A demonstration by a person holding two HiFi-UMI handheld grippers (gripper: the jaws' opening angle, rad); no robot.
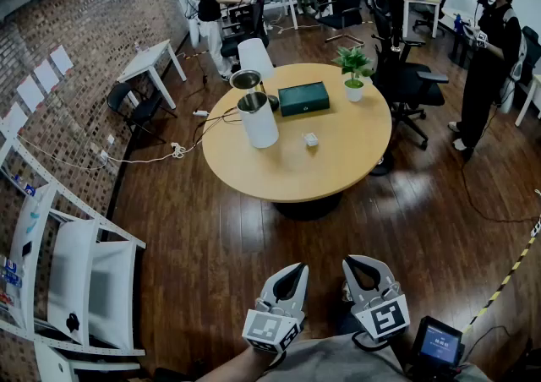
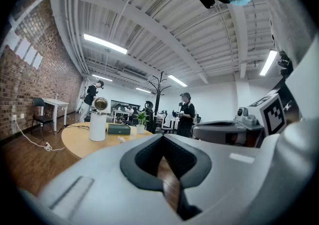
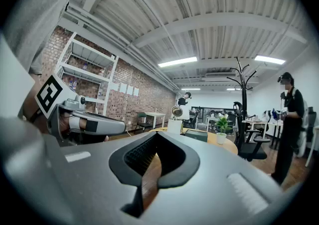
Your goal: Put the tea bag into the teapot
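A white teapot [image 1: 258,119] with its lid flipped open stands on the round wooden table [image 1: 338,169]. A small white tea bag [image 1: 311,139] lies on the table just right of it. Both grippers hang low in the head view, well short of the table, over the wooden floor. My left gripper [image 1: 297,269] is shut with nothing in it, and my right gripper [image 1: 350,263] beside it is shut and empty too. The left gripper view shows the closed left gripper [image 2: 162,140] pointing toward the far teapot [image 2: 97,125]. In the right gripper view, beyond the right gripper [image 3: 157,137], stands the teapot [image 3: 175,122].
On the table are a dark green box [image 1: 303,98], a potted plant [image 1: 353,70] and a white lamp [image 1: 254,57]. A black office chair [image 1: 410,84] stands right of the table. White shelving [image 1: 72,279] lines the brick wall at left. People stand at the back and at right.
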